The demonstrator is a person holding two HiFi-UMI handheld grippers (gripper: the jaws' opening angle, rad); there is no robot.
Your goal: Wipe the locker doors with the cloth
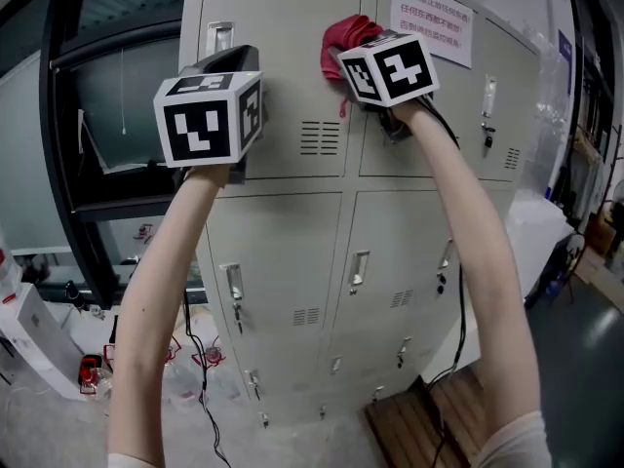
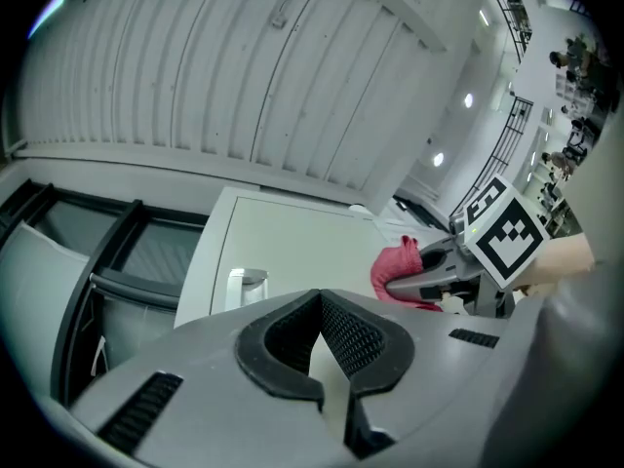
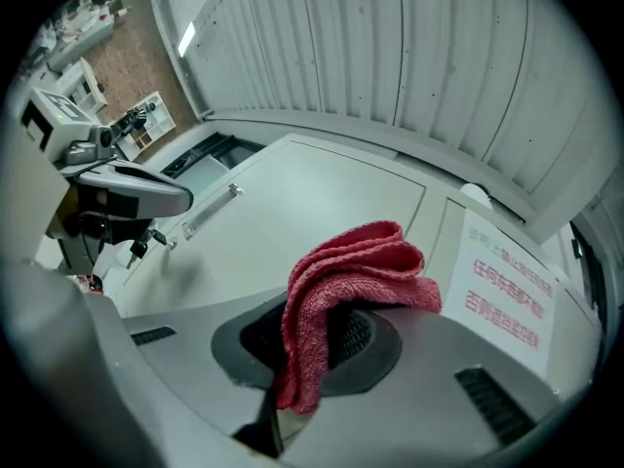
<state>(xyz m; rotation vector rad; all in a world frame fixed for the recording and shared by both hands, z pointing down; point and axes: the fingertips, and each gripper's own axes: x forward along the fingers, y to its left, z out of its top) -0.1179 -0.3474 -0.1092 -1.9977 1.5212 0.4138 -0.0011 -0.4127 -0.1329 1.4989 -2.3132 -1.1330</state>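
The left gripper, jaws pressed together on nothing, hovers by the upper locker door. At that door's right edge, the right gripper pinches the red cloth. The cloth looks soft, light and floppy, so it is probably best held by a bunched fold.

Grey tools, black-white marker cubes, black cable.

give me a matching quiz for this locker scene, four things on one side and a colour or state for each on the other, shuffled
Things:
1 cloth
2 left tongs
3 right tongs
4 paper notice

States:
a white with printed lines, stuck on a locker door
b shut, nothing between
c red and bunched
d shut on the cloth

Pairs: 1-c, 2-b, 3-d, 4-a
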